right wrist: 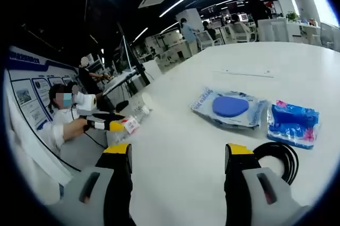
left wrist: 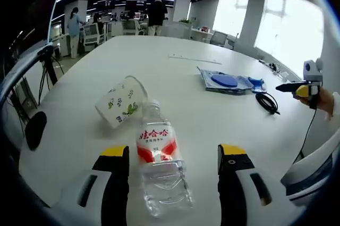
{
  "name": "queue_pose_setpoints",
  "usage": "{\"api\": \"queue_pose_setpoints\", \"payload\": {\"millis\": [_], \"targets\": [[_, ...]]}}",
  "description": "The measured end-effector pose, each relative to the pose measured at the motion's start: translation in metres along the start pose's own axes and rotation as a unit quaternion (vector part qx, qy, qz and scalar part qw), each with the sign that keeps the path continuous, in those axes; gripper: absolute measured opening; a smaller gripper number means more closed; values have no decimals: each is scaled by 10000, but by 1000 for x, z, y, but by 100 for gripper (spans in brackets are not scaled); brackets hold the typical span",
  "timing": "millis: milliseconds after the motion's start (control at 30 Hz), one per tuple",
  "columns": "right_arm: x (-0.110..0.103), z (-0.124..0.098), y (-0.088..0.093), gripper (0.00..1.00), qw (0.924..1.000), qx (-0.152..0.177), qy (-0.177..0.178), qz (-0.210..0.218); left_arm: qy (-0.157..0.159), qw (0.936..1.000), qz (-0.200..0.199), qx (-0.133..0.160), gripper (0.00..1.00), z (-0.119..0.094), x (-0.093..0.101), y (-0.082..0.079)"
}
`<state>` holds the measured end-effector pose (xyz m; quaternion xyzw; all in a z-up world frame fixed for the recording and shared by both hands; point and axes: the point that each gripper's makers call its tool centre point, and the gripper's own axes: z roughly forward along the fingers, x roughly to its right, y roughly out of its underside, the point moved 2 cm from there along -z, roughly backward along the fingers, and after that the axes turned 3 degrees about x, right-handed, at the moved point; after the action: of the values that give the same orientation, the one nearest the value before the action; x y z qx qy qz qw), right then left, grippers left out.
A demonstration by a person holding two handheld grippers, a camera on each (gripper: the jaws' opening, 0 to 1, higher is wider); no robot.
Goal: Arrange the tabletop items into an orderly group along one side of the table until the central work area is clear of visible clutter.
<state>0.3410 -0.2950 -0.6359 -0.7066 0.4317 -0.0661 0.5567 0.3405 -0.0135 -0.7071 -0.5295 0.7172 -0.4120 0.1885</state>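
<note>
Left tongs (left wrist: 172, 154) spread, straddling water bottle (left wrist: 159, 165) lying flat at frame bottom center, long axis toward frame top, cap touching tipped cup (left wrist: 121, 102). Right tongs (right wrist: 178, 154) spread over bare tabletop (right wrist: 180, 130).

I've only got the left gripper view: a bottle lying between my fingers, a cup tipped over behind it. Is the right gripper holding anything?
Observer: No. The right gripper is open over bare table.
Operator: What's nearest to it?
Observer: A coiled black cable, just beside one of its fingers.
Operator: And past that?
Observer: A blue and pink packet, lying next to the clear pouch with the blue disc.
</note>
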Motion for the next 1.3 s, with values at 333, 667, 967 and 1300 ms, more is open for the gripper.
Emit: {"api": "queue_pose_setpoints", "payload": {"millis": [333,667,967,1300], "targets": [[-38,73,-39,64,9969,-185,-753,-139,-82,9999,93,-18,69,-3,-8,1],[-84,154,-72,58,9887,-427,-1389,-366,-171,9998,49,-1,68,-6,-16,0],[-87,204,-46,55,9802,-1220,-1517,-351,-122,9998,147,-113,65,-4,-18,5],[-99,253,-40,53,9731,-1543,-1683,-318,-52,9998,166,-118,63,-3,-17,5]]}}
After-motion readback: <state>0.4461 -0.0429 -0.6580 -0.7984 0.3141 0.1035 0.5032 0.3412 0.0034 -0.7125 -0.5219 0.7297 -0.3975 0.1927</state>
